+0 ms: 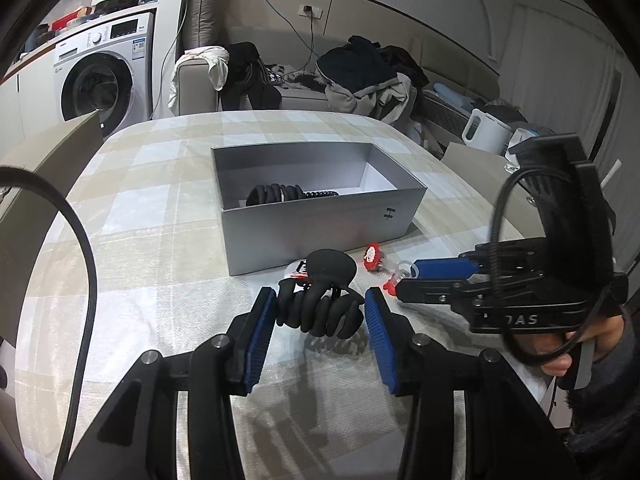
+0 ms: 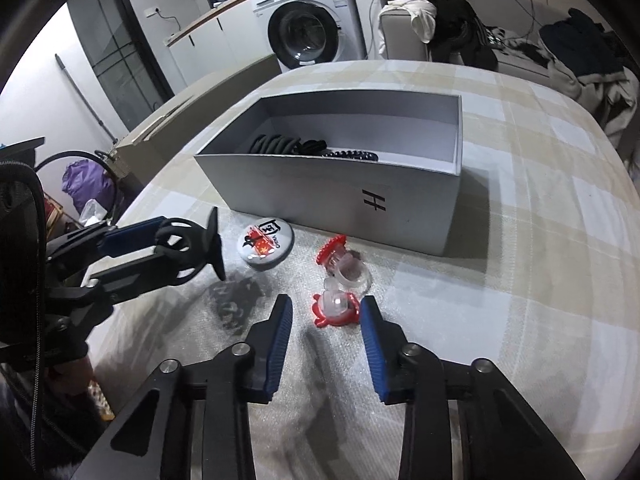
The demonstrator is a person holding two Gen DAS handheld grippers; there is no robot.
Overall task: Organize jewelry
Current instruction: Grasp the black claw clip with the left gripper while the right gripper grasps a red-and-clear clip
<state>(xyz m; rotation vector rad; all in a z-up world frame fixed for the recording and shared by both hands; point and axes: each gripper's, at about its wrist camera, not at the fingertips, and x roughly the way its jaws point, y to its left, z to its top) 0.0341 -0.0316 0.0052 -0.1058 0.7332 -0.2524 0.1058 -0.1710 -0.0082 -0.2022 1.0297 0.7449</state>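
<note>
My left gripper (image 1: 320, 312) is shut on a black hair claw clip (image 1: 320, 300) and holds it above the table, in front of the open grey box (image 1: 320, 220); it shows from the side in the right wrist view (image 2: 188, 248). The box (image 2: 340, 184) holds black hair ties (image 2: 276, 145) and a dark bead bracelet (image 2: 352, 155). My right gripper (image 2: 326, 308) is open, its fingertips either side of a red and clear toy ring (image 2: 336, 308) on the table. A second red ring (image 2: 344, 264) and a round badge (image 2: 266, 245) lie nearby.
The table (image 1: 140, 260) has a beige check cloth. A washing machine (image 1: 96, 80) and a sofa with piled clothes (image 1: 360, 72) stand behind it. Chair backs (image 1: 48, 160) flank the table. A white kettle (image 1: 486, 132) is at the right.
</note>
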